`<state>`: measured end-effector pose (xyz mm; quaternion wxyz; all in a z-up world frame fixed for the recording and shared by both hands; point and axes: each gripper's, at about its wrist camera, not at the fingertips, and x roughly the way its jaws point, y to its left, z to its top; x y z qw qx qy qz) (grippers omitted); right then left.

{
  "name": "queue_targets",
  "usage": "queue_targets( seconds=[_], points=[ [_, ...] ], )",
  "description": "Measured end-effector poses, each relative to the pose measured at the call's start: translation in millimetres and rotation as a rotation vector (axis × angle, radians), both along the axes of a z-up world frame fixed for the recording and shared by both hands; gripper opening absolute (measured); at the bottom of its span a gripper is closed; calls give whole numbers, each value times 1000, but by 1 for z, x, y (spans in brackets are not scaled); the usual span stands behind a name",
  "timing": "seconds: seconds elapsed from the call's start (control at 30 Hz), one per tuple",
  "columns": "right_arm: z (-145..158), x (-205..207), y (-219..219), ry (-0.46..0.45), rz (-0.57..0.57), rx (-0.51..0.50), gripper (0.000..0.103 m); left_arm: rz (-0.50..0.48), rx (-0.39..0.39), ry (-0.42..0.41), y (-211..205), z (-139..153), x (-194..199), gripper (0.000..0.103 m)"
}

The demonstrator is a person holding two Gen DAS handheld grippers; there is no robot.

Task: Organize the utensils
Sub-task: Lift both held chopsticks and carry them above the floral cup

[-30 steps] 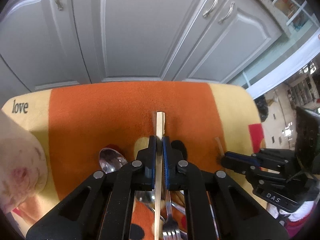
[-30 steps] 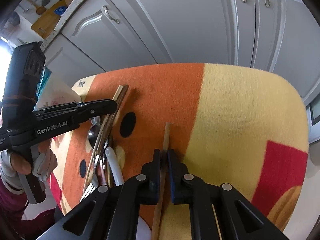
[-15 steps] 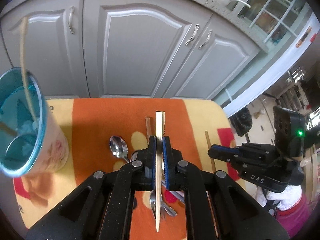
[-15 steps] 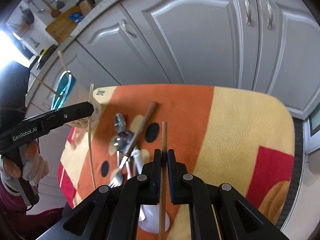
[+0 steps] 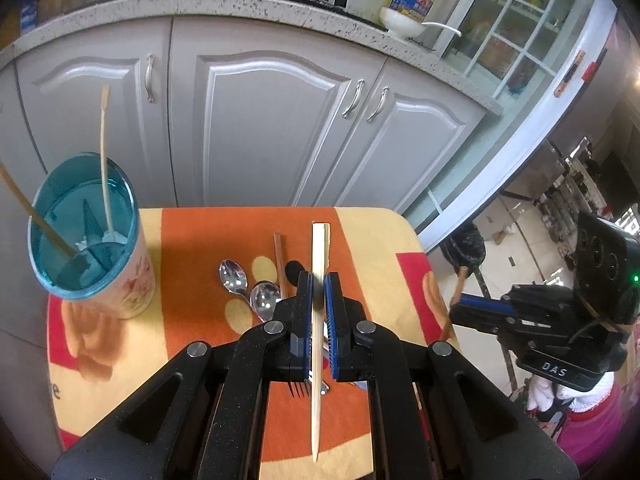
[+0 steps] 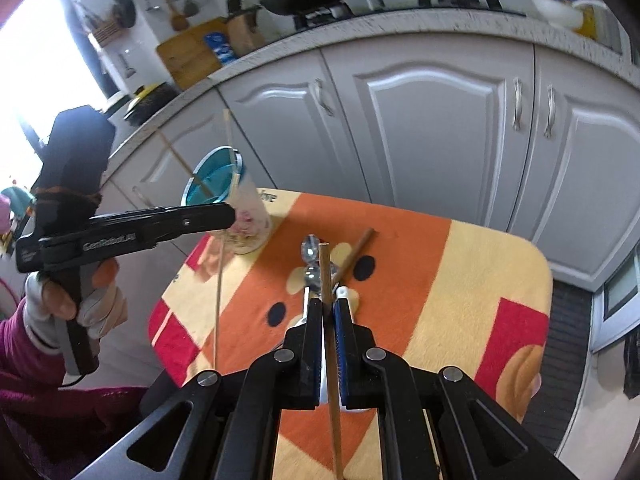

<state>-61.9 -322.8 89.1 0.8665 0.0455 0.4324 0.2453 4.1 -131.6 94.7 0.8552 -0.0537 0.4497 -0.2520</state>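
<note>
Two sticks already in blue-rimmed cup (image 5: 86,240). Left gripper (image 5: 319,300) fingers clamp pale chopstick (image 5: 319,264); right gripper (image 6: 328,320) clamps brown chopstick (image 6: 326,276), both above surface. Spoons (image 5: 234,276), fork, another chopstick remain.

Pale chopstick (image 5: 319,320) and brown chopstick (image 6: 330,344) aloft; spoons (image 5: 248,288) lie on cloth.

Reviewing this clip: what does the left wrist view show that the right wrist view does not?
Left wrist only: the inside of the blue-rimmed cup with two sticks standing in it, and fork tines under the left gripper.
Right wrist only: the gloved hand holding the left gripper, and a white-handled utensil.
Both: each gripper shut on a chopstick, pale in the left, brown in the right gripper; spoons on the cloth-covered table.
</note>
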Motion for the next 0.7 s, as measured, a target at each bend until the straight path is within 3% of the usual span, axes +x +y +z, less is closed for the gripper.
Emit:
queue_targets(
  seconds=[0.33, 0.7],
  points=[
    [38, -30, 10, -91, 34, -32, 5, 23, -16, -67, 24, 35, -24, 5],
    [83, -23, 43, -190, 104, -76, 5, 111, -48, -149, 70, 80, -28, 5]
  ],
)
